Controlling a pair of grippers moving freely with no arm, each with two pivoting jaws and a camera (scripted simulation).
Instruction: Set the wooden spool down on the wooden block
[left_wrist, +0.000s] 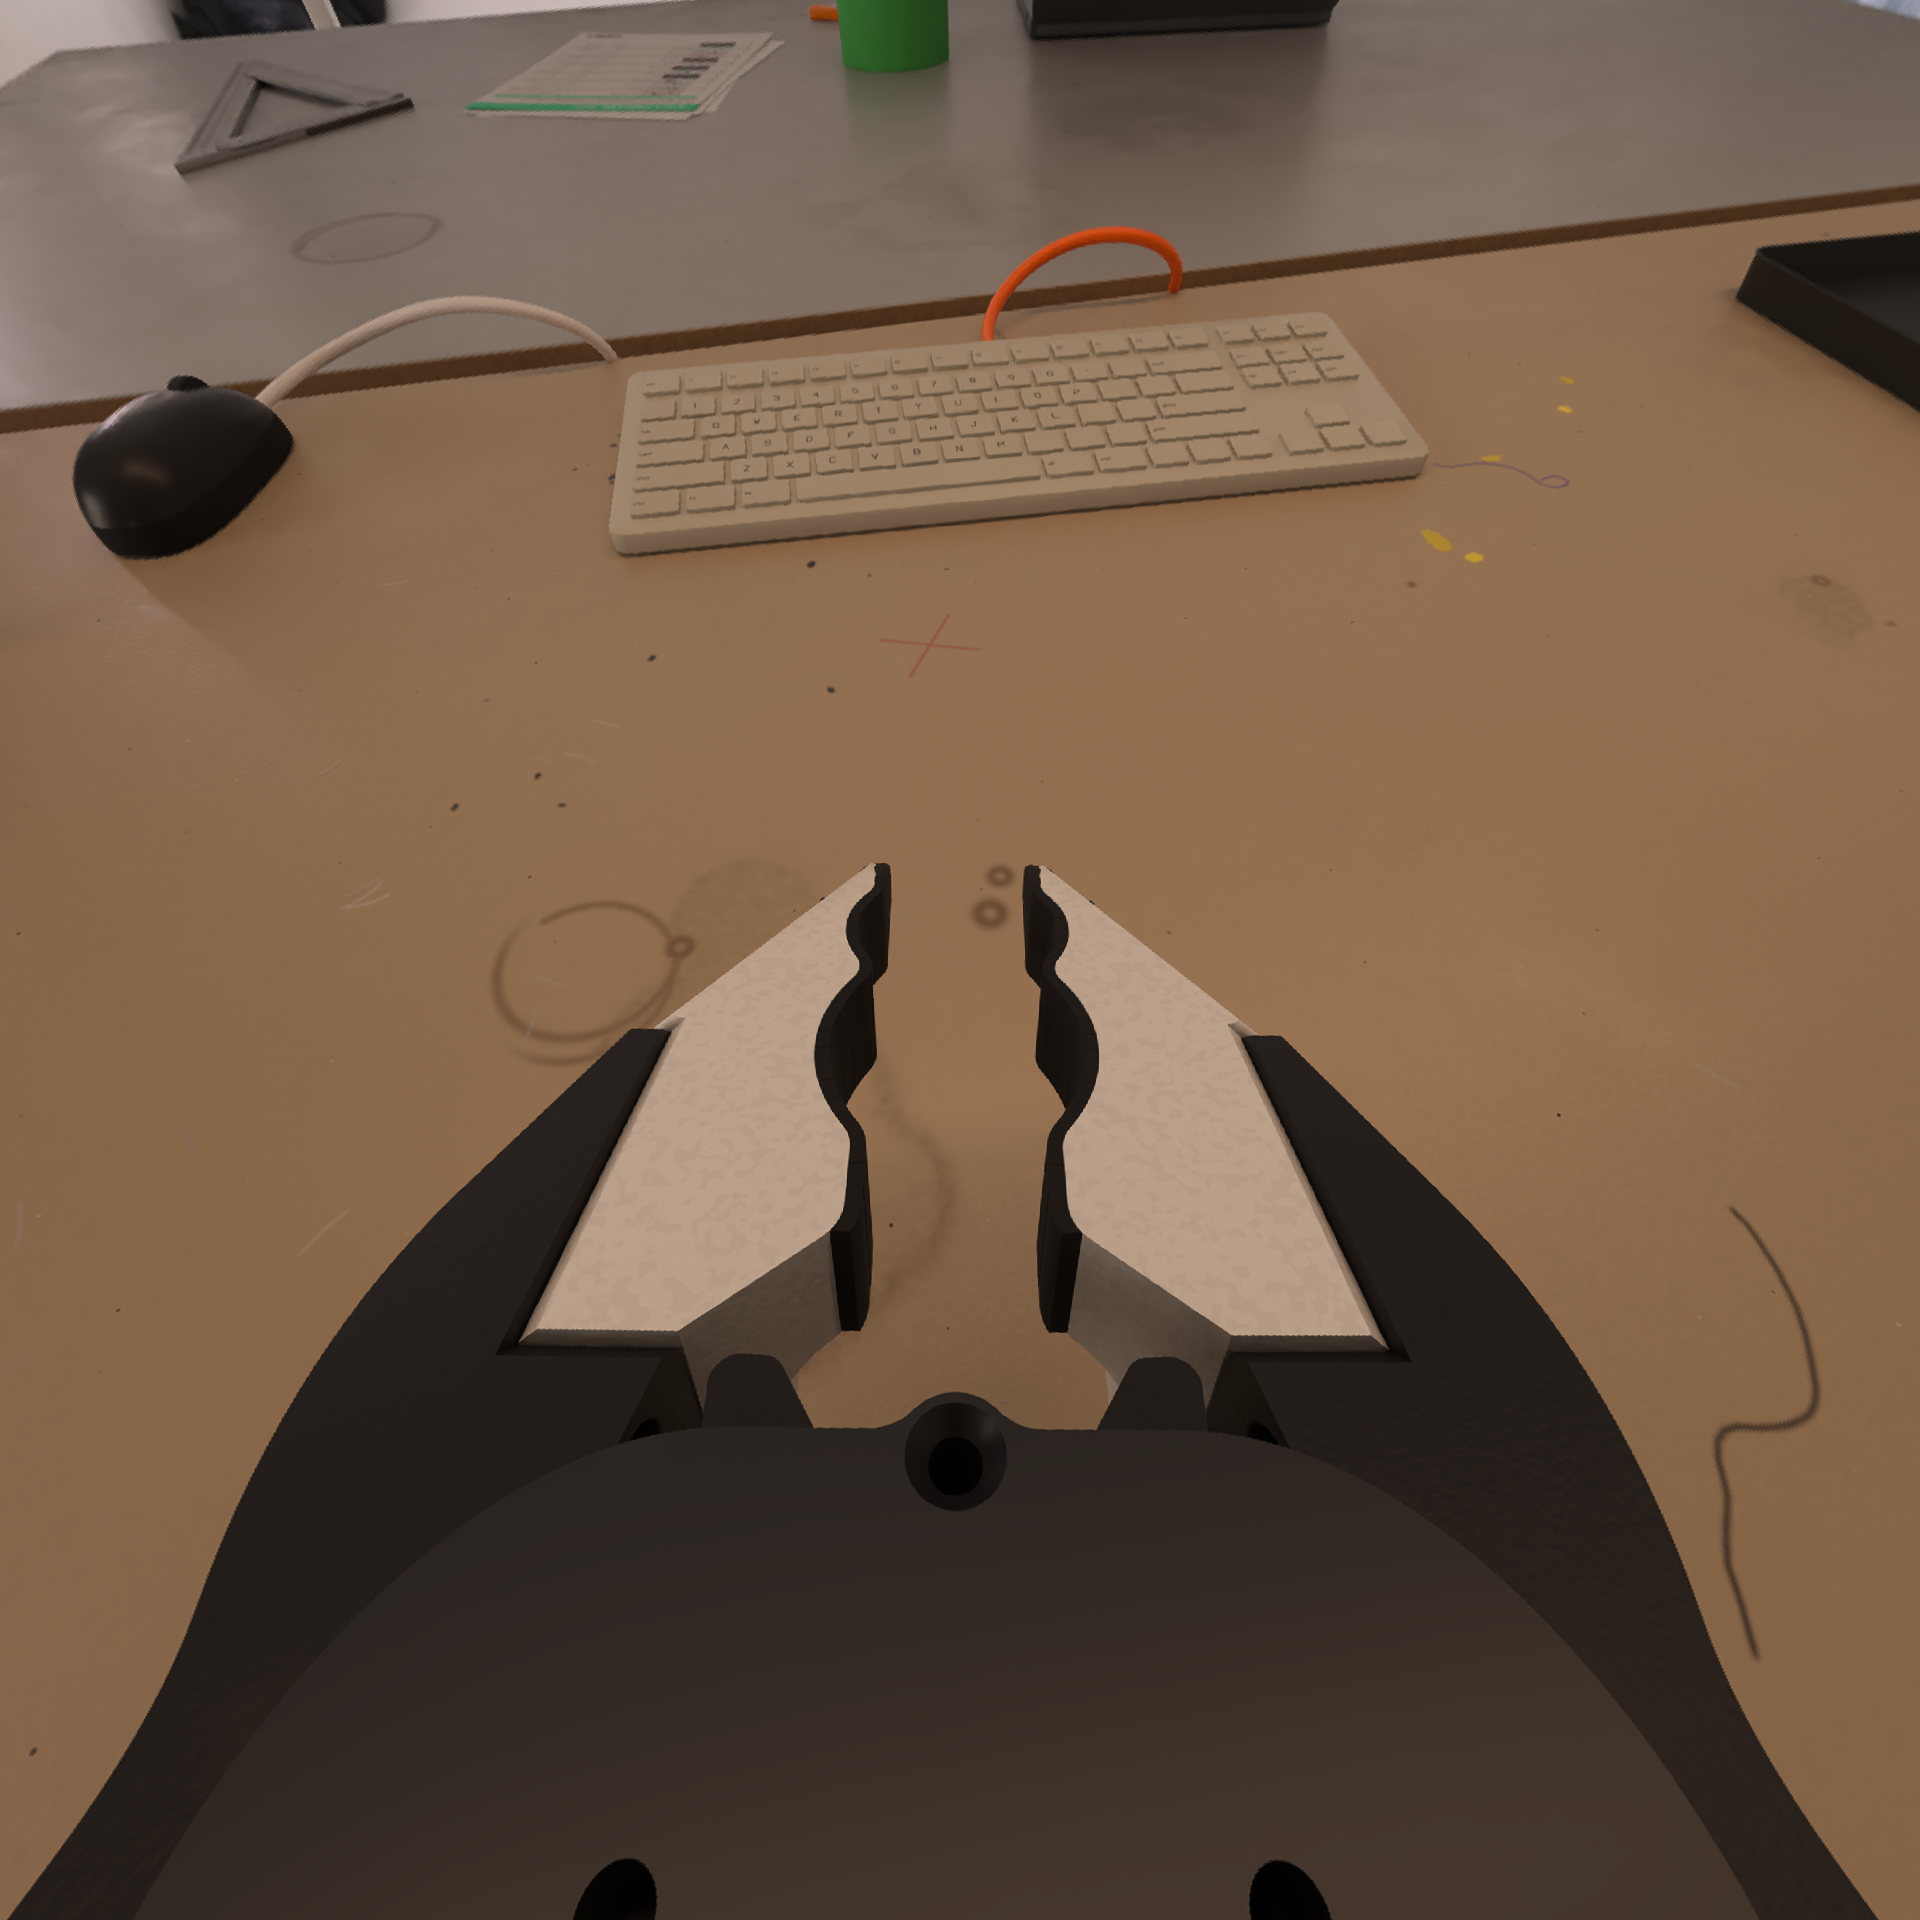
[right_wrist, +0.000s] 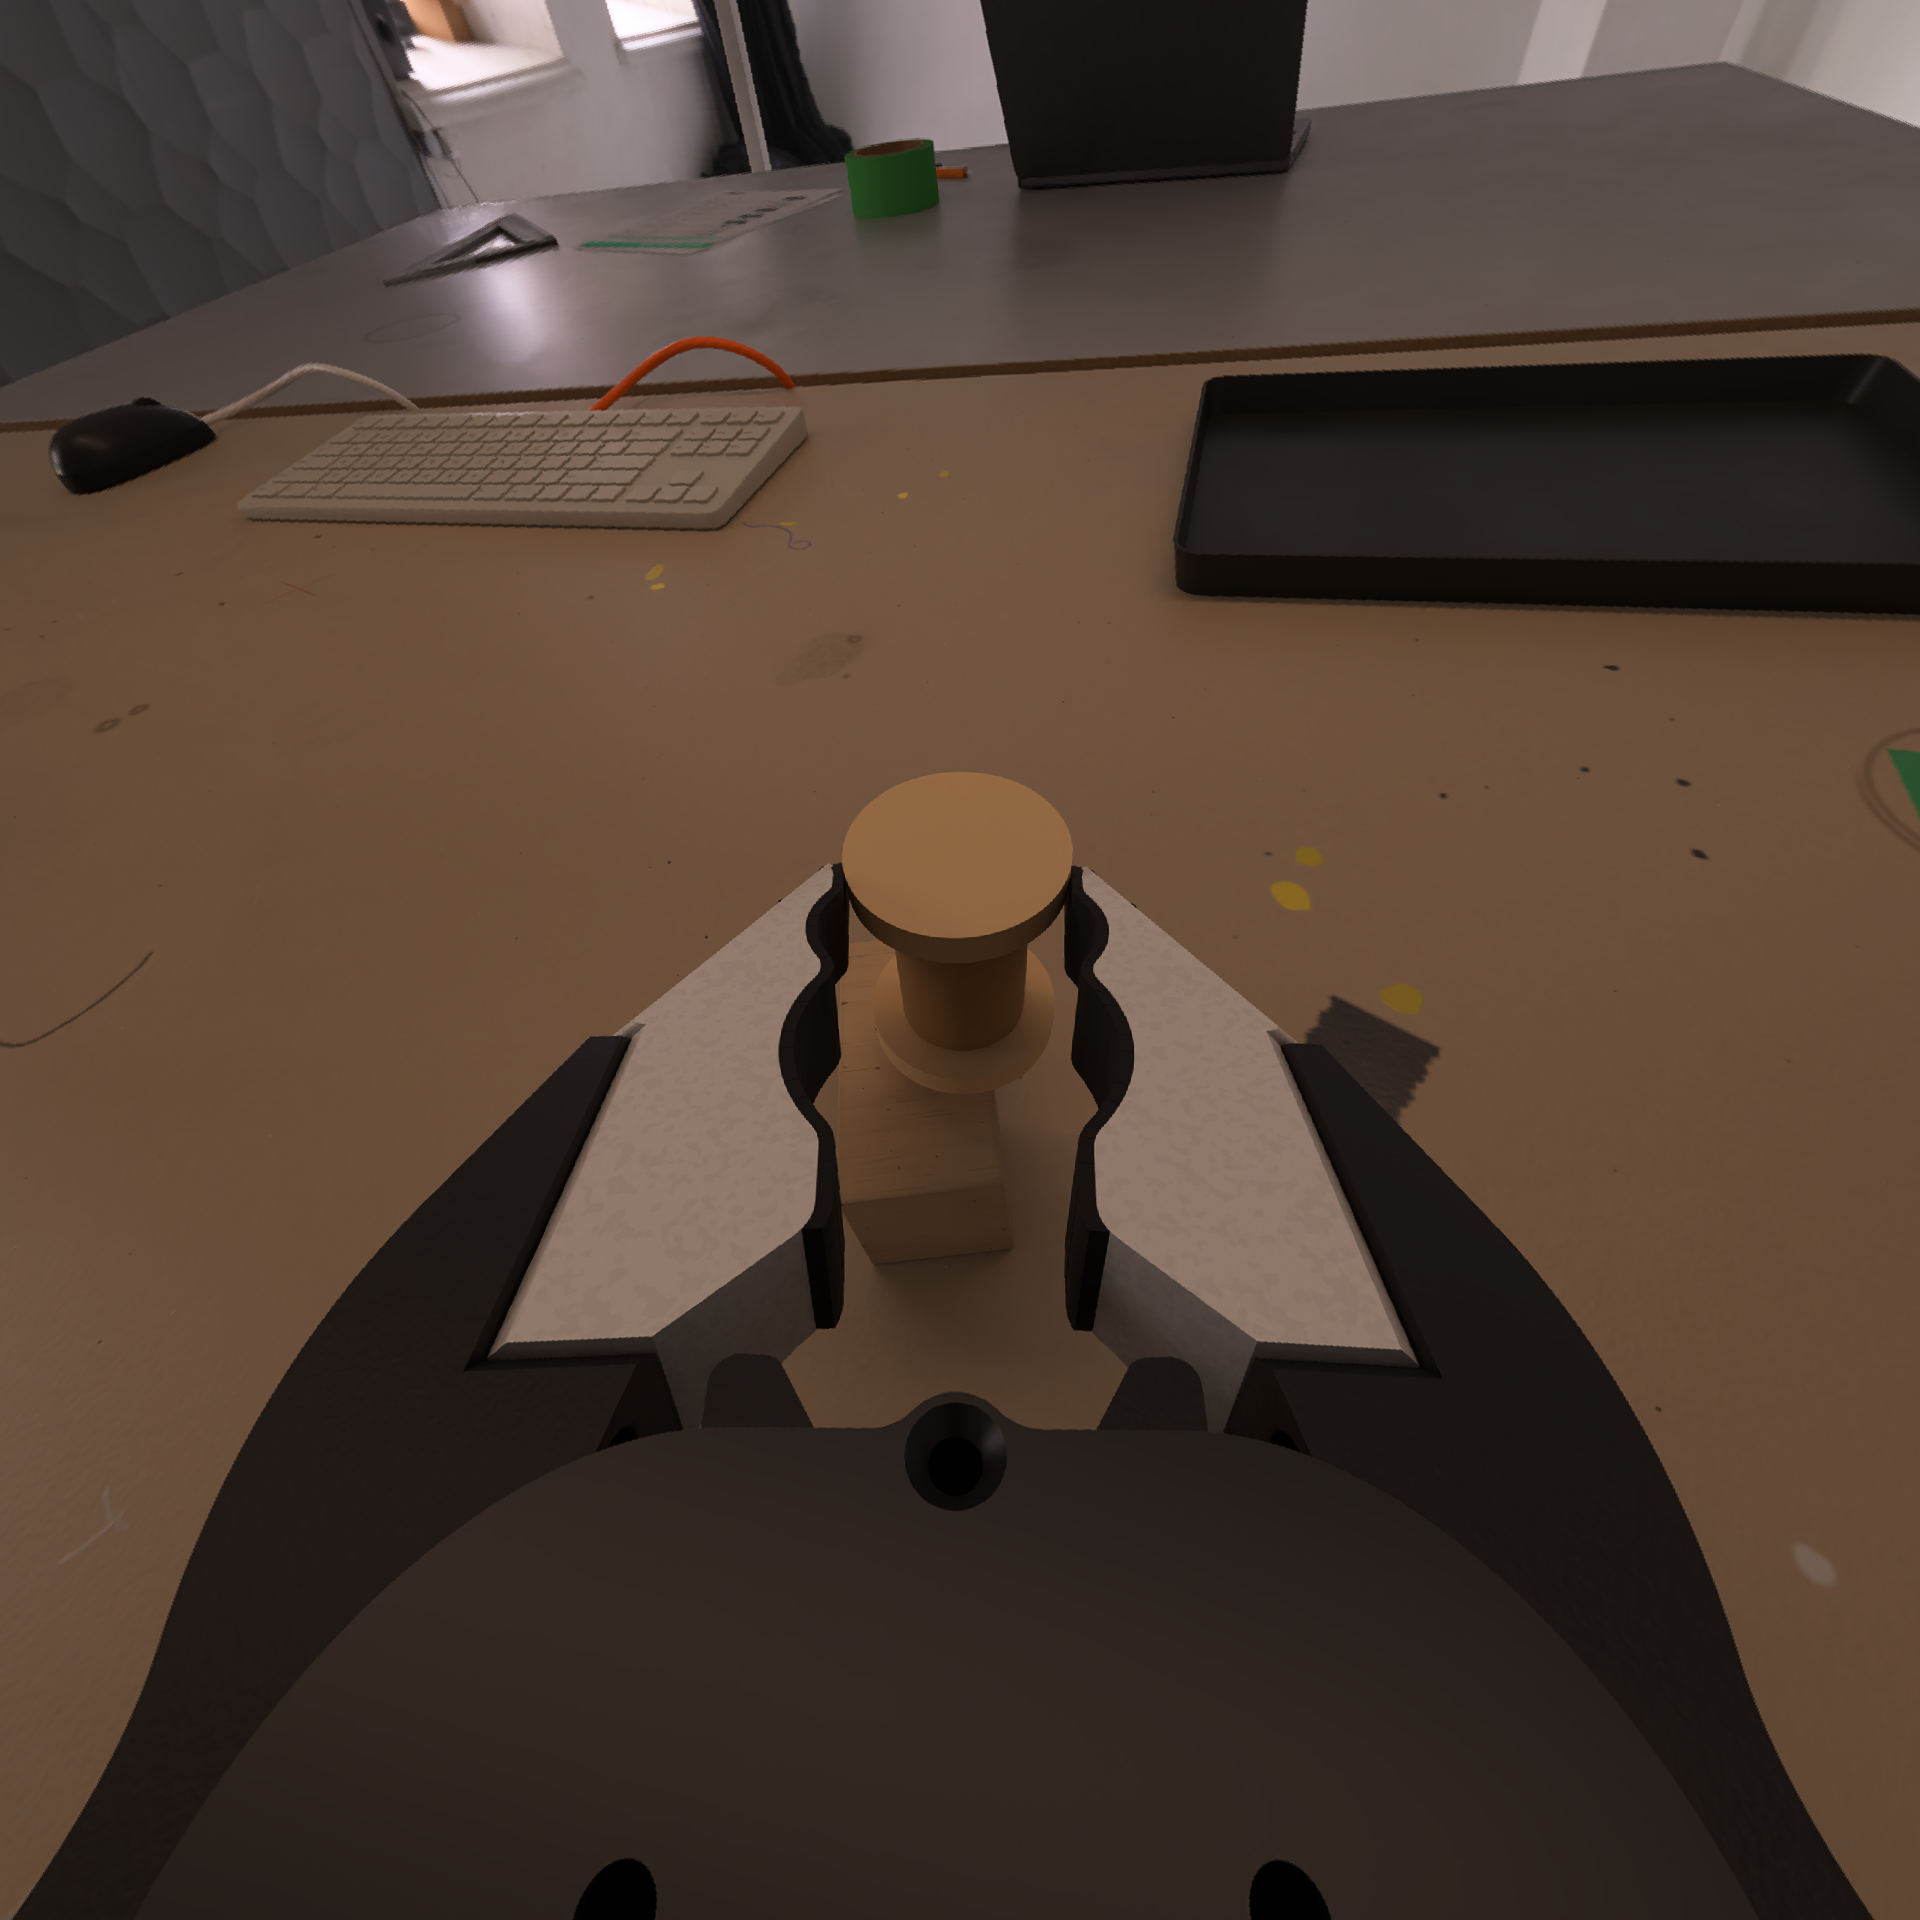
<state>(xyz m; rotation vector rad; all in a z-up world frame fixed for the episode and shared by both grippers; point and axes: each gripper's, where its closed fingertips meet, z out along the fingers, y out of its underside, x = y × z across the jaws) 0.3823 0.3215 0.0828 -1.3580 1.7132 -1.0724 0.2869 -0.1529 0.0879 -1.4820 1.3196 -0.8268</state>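
In the right wrist view, my right gripper (right_wrist: 956, 896) is shut on the wooden spool (right_wrist: 956, 847), with its fingertips pressed on either side of the round top flange. The spool stands upright. Its lower flange sits at the top of the pale wooden block (right_wrist: 935, 1184), which stands on the brown table between my fingers; I cannot tell whether the two touch. In the left wrist view, my left gripper (left_wrist: 956, 883) is open and empty, low over bare table. Neither spool nor block shows in that view.
A beige keyboard (left_wrist: 1018, 426) and a black mouse (left_wrist: 177, 468) lie ahead of the left gripper. A black tray (right_wrist: 1558, 582) lies at the far right. A green tape roll (right_wrist: 891, 179), papers and a dark box sit on the grey table behind.
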